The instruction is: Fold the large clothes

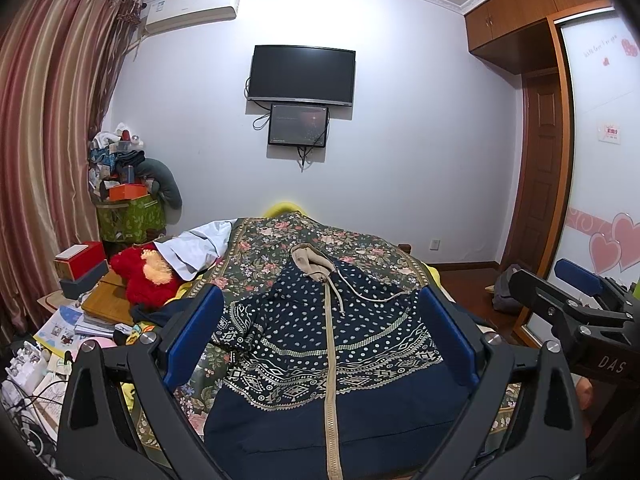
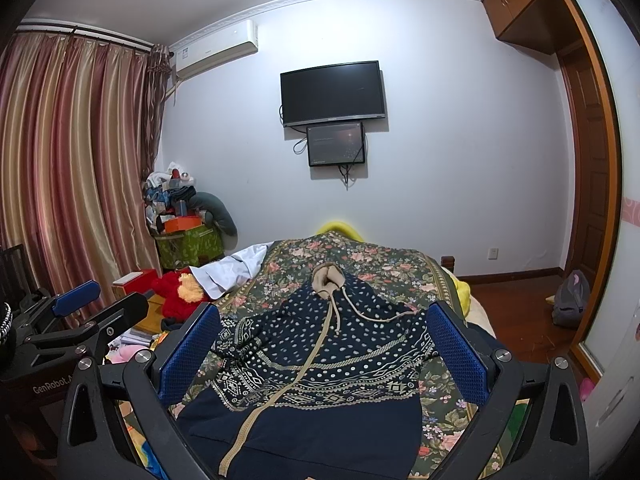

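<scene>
Both grippers we hold wide open and empty above the near end of the bed (image 1: 372, 248): the left gripper (image 1: 320, 336) and the right gripper (image 2: 324, 348) each frame the hooded jacket (image 1: 320, 344) between their blue pads, touching nothing. We see the jacket lying flat on the floral bedspread (image 2: 380, 264), zipper side up, hem toward us and beige hood (image 2: 329, 278) at the far end, so its long axis runs straight away from us along the zipper (image 1: 331, 360). A sleeve is bunched at the jacket's left edge (image 1: 236, 320), on the side of our left gripper; the right edge lies smoother, just under the right gripper's right pad. We judge no fold begun yet, and each gripper would take its own side of the jacket. A red plush toy (image 1: 146, 276) sits off to the left, well apart.
</scene>
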A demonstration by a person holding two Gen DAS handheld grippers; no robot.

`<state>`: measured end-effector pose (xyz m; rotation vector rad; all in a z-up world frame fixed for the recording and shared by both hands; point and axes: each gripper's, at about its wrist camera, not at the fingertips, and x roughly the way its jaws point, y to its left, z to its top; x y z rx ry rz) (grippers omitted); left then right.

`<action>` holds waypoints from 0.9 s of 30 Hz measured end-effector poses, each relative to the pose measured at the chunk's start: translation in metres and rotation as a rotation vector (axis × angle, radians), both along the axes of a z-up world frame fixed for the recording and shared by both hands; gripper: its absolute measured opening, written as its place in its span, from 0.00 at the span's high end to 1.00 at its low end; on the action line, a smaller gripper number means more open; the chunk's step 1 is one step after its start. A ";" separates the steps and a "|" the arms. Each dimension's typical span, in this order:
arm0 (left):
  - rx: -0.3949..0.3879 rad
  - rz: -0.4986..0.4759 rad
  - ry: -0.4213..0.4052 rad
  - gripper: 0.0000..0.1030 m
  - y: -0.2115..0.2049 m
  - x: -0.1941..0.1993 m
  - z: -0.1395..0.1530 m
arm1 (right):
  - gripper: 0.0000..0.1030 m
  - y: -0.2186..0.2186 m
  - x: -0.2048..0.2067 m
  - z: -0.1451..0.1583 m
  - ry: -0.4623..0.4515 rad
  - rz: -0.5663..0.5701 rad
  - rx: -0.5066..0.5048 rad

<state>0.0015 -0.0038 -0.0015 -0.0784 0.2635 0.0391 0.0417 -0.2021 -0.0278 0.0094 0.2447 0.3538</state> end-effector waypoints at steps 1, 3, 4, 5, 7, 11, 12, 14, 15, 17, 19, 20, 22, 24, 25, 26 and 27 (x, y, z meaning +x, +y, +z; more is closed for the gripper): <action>0.000 0.000 0.000 0.04 0.000 0.000 0.000 | 0.00 0.000 0.000 0.000 0.000 0.000 0.000; -0.001 0.000 0.000 0.04 0.000 0.000 0.000 | 0.00 0.000 0.000 0.000 0.000 0.000 -0.001; -0.001 0.000 0.001 0.04 0.000 0.000 0.000 | 0.00 0.001 0.003 -0.003 0.001 0.000 -0.001; -0.001 0.000 0.001 0.04 0.000 0.000 -0.001 | 0.00 0.001 0.003 -0.004 0.003 -0.001 -0.001; -0.002 0.002 0.003 0.04 0.002 0.000 -0.001 | 0.00 0.002 0.005 -0.005 0.010 -0.001 -0.002; -0.004 0.014 0.001 0.04 0.007 0.006 -0.003 | 0.00 0.008 0.015 -0.006 0.027 0.004 -0.010; -0.008 0.015 0.001 0.04 0.009 0.008 -0.004 | 0.00 0.010 0.018 -0.007 0.031 0.006 -0.013; -0.019 0.015 0.005 0.04 0.014 0.014 -0.005 | 0.00 0.015 0.027 -0.009 0.044 0.010 -0.020; -0.022 0.017 0.009 0.04 0.017 0.017 -0.006 | 0.00 0.018 0.033 -0.010 0.051 0.011 -0.024; -0.026 0.025 0.016 0.04 0.024 0.024 -0.008 | 0.00 0.024 0.045 -0.013 0.066 0.018 -0.026; -0.025 0.037 0.025 0.04 0.031 0.033 -0.011 | 0.00 0.032 0.059 -0.016 0.081 0.023 -0.029; -0.025 0.042 0.030 0.04 0.035 0.038 -0.013 | 0.00 0.036 0.067 -0.018 0.088 0.026 -0.031; -0.032 0.049 0.044 0.04 0.046 0.050 -0.018 | 0.00 0.046 0.083 -0.021 0.107 0.038 -0.036; -0.038 0.065 0.064 0.04 0.058 0.064 -0.023 | 0.00 0.059 0.101 -0.023 0.125 0.059 -0.045; -0.040 0.077 0.079 0.04 0.066 0.075 -0.027 | 0.00 0.065 0.108 -0.024 0.129 0.068 -0.050; -0.041 0.086 0.091 0.04 0.073 0.081 -0.030 | 0.00 0.072 0.117 -0.024 0.133 0.078 -0.056; -0.045 0.094 0.112 0.04 0.082 0.093 -0.035 | 0.00 0.079 0.127 -0.025 0.137 0.086 -0.066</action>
